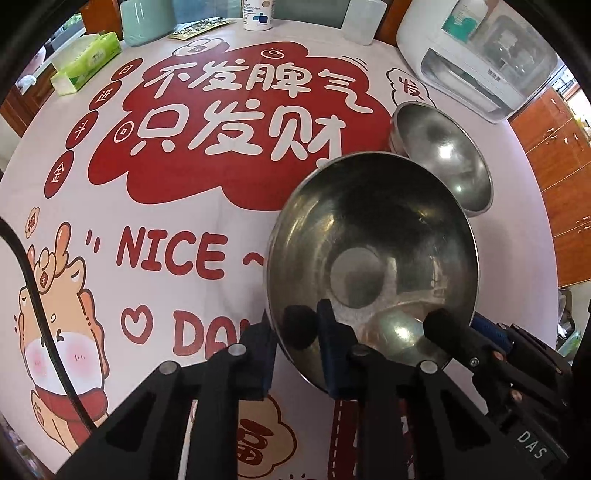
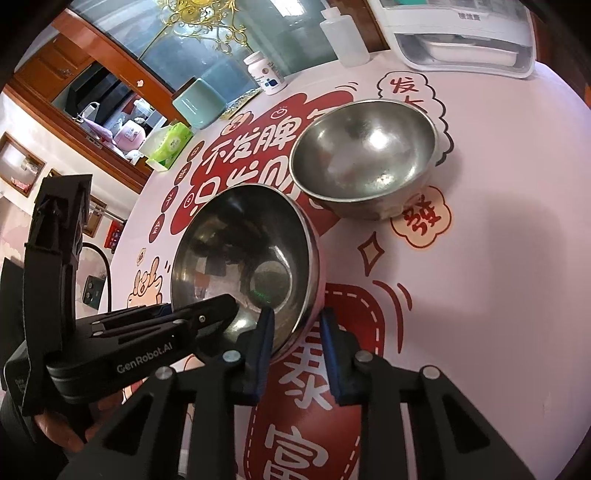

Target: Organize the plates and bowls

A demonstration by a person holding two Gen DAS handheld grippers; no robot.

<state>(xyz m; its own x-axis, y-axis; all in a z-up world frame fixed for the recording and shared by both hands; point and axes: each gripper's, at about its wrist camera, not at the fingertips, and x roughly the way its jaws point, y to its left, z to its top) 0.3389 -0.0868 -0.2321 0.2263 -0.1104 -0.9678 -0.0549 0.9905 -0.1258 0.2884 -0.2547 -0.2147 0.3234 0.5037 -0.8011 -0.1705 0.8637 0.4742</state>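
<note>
Two steel bowls are in view. The near bowl point(image 1: 373, 258) point(image 2: 247, 258) is tilted and held off the table. My left gripper point(image 1: 297, 350) is shut on its rim, one blue finger inside and one outside. My right gripper point(image 2: 297, 332) straddles the opposite rim, with a gap showing between the rim and its right finger point(image 2: 332, 354). The left gripper's body also shows in the right wrist view point(image 2: 155, 343). The second bowl point(image 1: 443, 155) point(image 2: 365, 155) stands upright on the table just beyond.
The round table has a pink and red printed cloth point(image 1: 184, 166). At its far edge stand a white appliance point(image 1: 476, 62) point(image 2: 461, 33), a pill bottle point(image 1: 257, 14) point(image 2: 265, 74), a clear bottle point(image 2: 343, 37), a green cup point(image 2: 199, 101) and a tissue box point(image 1: 86, 61) point(image 2: 170, 146).
</note>
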